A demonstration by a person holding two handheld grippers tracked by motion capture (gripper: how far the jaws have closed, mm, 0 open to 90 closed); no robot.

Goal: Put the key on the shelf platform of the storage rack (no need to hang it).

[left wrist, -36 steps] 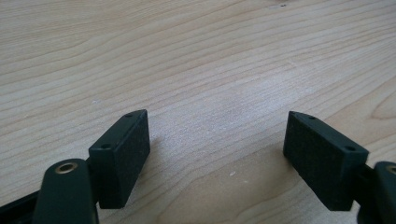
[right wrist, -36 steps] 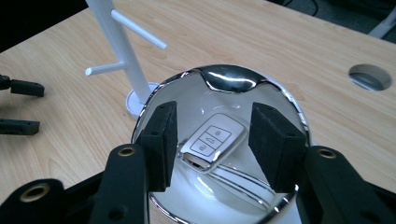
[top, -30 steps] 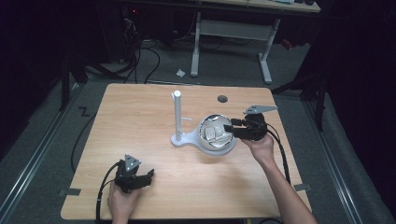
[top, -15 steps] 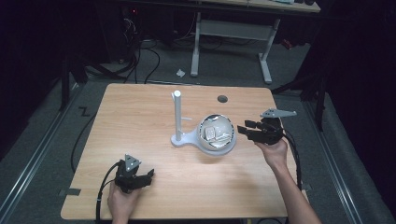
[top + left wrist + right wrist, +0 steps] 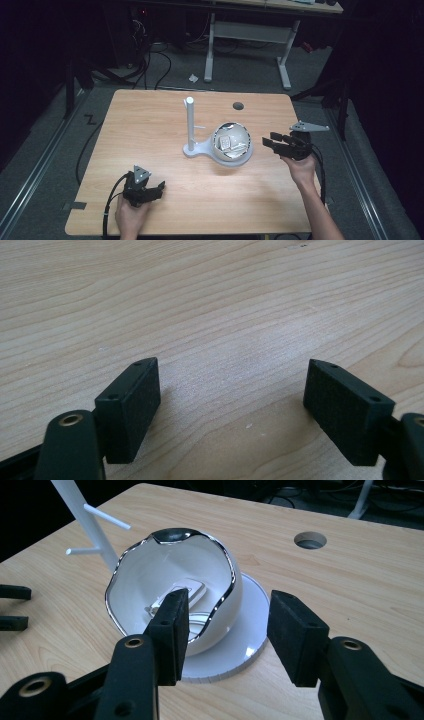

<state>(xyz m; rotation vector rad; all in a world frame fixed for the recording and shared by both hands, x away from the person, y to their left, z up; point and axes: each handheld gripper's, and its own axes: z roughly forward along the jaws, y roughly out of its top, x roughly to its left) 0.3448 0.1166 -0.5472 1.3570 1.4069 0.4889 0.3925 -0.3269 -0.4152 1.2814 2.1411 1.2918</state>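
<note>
A wooden bench [image 5: 150,130] seen from above, with a person's forearms coming in from the 6 o'clock edge. Near the bench's centre stands a white stand [image 5: 190,125], an upright post on a flat base, and on that base at the post's 3 o'clock sits a white egg-shaped bowl [image 5: 231,140] with a silver wavy rim, its opening tilted toward the right side. Small white items lie inside it; what they are cannot be told. The right gripper [image 5: 269,144] hangs at the bowl's 3 o'clock, just beside it and not touching, jaws about half open, pointing at the bowl's opening, with nothing between them. The left gripper [image 5: 159,187] rests on the bench toward 7 o'clock, well apart from the bowl, jaws wide open and empty over bare wood. A round hole [image 5: 238,106] pierces the bench at the bowl's 12 o'clock.
</note>
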